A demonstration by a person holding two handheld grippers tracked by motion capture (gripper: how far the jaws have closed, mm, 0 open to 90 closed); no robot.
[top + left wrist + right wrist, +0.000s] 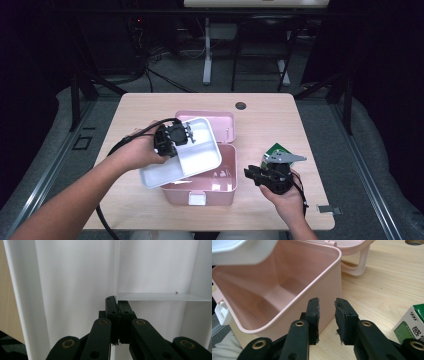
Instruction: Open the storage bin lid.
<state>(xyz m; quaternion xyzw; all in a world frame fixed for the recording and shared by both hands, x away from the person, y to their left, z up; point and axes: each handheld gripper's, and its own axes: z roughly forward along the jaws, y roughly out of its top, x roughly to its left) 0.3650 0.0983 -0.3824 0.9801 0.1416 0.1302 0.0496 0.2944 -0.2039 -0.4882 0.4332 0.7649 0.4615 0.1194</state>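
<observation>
The left gripper [186, 135] pinches the inner divider wall of a white tray [192, 162], holding it tilted above the open pink box [220, 186] in the middle of the tabletop [270, 125]. The right gripper [251, 173] hovers just beside the box's right wall, jaws narrowly apart and empty, near a green-and-white carton [276, 149].

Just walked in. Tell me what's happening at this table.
A person works at a wooden table with a gripper in each hand. The left gripper is shut on a divider inside the white tray and holds it tilted over the open pink box. The box looks empty inside, its lid folded back behind it. The right gripper waits beside the box, jaws slightly apart and holding nothing. A green and white carton lies next to it.
</observation>
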